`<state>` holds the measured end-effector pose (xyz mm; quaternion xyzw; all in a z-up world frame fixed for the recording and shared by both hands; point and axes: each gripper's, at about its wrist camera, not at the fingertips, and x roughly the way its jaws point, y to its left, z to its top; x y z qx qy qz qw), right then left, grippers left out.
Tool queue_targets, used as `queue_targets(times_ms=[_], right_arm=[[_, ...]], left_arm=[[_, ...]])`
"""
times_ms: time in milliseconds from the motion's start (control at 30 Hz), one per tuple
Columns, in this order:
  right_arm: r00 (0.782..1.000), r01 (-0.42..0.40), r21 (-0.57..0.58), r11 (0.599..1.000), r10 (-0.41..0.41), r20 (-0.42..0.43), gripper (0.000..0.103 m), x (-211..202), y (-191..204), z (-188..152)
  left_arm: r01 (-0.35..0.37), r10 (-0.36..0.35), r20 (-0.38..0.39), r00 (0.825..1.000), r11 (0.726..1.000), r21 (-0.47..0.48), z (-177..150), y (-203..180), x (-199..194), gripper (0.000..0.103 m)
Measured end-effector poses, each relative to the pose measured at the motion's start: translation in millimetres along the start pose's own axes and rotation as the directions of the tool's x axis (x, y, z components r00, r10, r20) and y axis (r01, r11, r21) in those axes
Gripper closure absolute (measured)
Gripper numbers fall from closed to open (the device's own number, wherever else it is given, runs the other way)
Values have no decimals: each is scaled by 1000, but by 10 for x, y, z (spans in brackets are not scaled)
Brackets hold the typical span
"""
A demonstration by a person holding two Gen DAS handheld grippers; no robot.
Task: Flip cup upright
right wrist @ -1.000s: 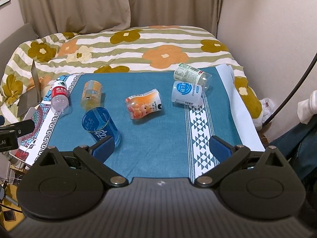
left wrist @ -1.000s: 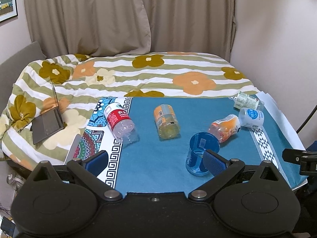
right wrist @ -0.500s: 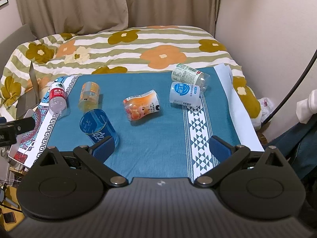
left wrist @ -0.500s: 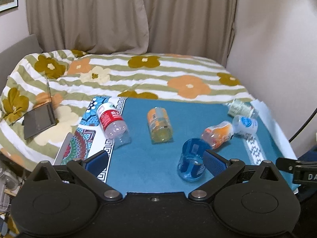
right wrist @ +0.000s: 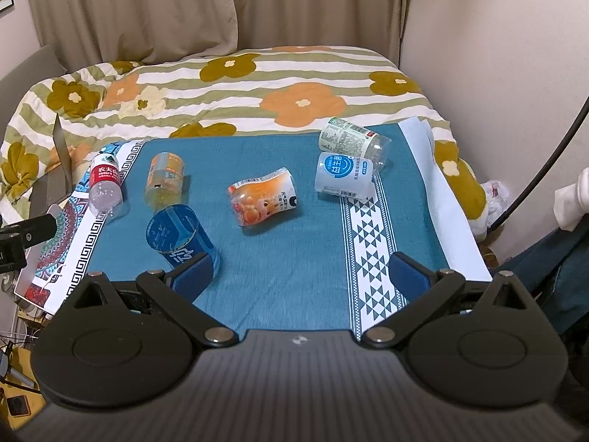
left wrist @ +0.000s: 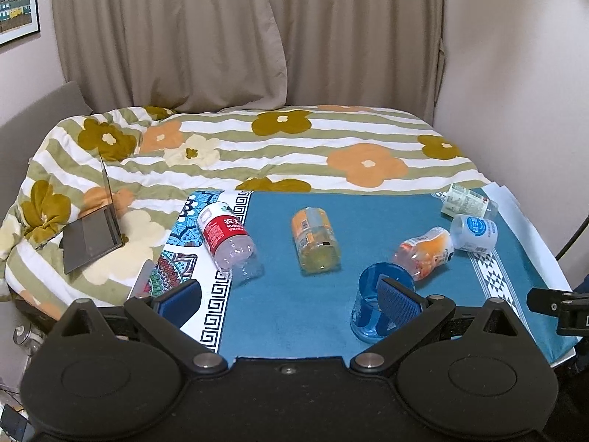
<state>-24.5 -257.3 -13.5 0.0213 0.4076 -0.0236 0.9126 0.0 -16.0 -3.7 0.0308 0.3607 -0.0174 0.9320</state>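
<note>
A clear blue cup [left wrist: 371,302] lies on its side on the teal cloth [left wrist: 294,313], near the front; it also shows in the right wrist view [right wrist: 176,235]. My left gripper [left wrist: 287,300] is open and empty, held above the front edge, its right pad [left wrist: 397,302] in front of the cup. My right gripper [right wrist: 300,276] is open and empty, its left pad [right wrist: 193,272] just in front of the cup.
Several plastic bottles lie on the cloth: a red-label one [left wrist: 224,235], a yellow one [left wrist: 313,239], an orange one [left wrist: 423,250], a white-blue one [left wrist: 475,232] and a green-label one [left wrist: 467,202]. A laptop [left wrist: 92,235] rests on the floral quilt behind.
Both grippers have shifted slightly, with the left wrist view tilting up and back down. The cup and bottles have not moved on the cloth.
</note>
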Motion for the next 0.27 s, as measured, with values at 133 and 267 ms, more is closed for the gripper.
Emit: queue_targets(times_ms=[133, 267], right_arm=[[1000, 0, 0, 1000, 0, -4, 0, 43, 3, 21], [1000, -2, -6, 1000, 2, -10, 0, 89, 22, 37]], left_arm=[[6, -6, -4, 1000, 1000, -2, 11, 0, 28, 0], [5, -5, -8, 1000, 1000, -15, 23, 16, 66, 0]])
